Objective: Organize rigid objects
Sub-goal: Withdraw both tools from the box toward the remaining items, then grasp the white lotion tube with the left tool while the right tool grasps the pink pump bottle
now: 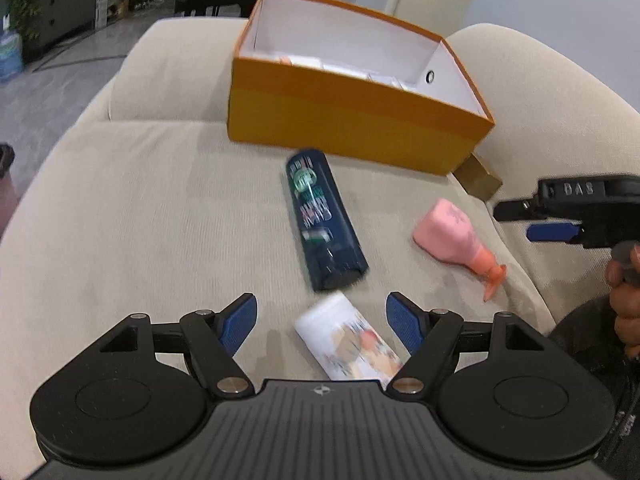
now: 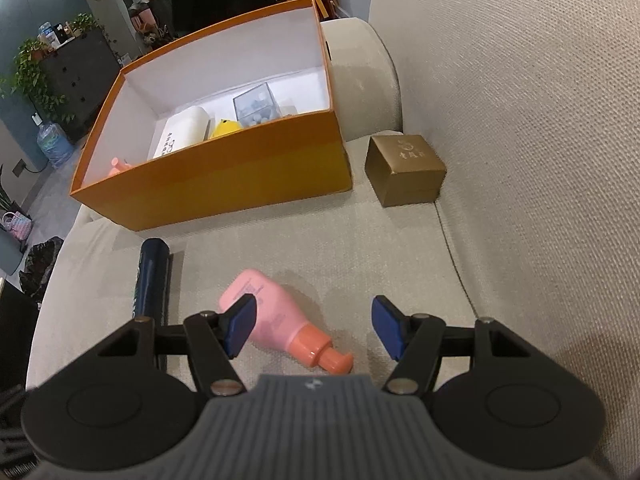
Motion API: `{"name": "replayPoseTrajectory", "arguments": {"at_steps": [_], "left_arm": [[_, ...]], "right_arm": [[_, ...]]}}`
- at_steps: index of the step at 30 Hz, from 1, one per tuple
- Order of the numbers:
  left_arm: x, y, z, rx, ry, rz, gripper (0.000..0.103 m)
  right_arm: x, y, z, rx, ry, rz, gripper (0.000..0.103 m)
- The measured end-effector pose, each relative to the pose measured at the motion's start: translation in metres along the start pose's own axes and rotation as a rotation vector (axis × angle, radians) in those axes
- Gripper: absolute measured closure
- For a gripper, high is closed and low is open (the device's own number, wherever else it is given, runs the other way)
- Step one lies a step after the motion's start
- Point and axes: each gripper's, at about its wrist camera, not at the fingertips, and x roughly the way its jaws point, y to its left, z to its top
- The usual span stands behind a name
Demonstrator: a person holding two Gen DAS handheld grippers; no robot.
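Left wrist view: left gripper (image 1: 322,322), jaws apart, straddles the white bottle (image 1: 344,340), aligned for pickup. Right gripper (image 2: 312,326), jaws apart, hovers over the pink bottle (image 2: 276,320); orange box (image 2: 224,184) lies ahead.

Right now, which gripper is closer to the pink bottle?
Right. The right gripper hangs open just over the pink bottle. The left gripper is over the white tube, off to the side.

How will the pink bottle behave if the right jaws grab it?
The pink bottle looks like rigid plastic, so probably stiff. Its smooth, glossy, tapered body may slip toward the pump. It lies on its side on the soft sofa, so it probably rolls little.
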Motion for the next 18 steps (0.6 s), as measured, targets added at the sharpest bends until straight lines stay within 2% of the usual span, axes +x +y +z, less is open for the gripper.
{"name": "replayPoseTrajectory", "arguments": {"at_steps": [4,9,11,13,15,17,18], "left_arm": [[0.006,-0.019,-0.015,0.033,0.029,0.017,0.016],[0.025,-0.039,-0.026,0.069,0.048,0.112,0.016],[0.032,-0.042,-0.029,0.067,0.053,0.121,0.016],[0.04,-0.048,-0.03,0.129,0.067,0.122,0.017],[0.044,-0.05,-0.027,0.224,0.06,0.117,0.024],[0.045,-0.042,-0.02,0.241,0.057,0.088,0.049],[0.044,-0.035,-0.014,0.24,0.063,0.071,0.052]], "right_arm": [[0.0,0.0,-0.001,-0.001,0.001,0.001,0.039],[0.0,-0.001,-0.001,0.007,-0.003,0.001,0.039],[0.0,-0.001,-0.001,0.008,-0.003,0.002,0.039],[0.0,-0.002,-0.001,0.011,-0.001,0.004,0.039],[0.001,-0.002,-0.001,0.013,0.001,0.006,0.039],[0.001,-0.002,-0.001,0.01,0.004,0.007,0.039],[0.001,-0.002,-0.001,0.008,0.006,0.008,0.039]]}}
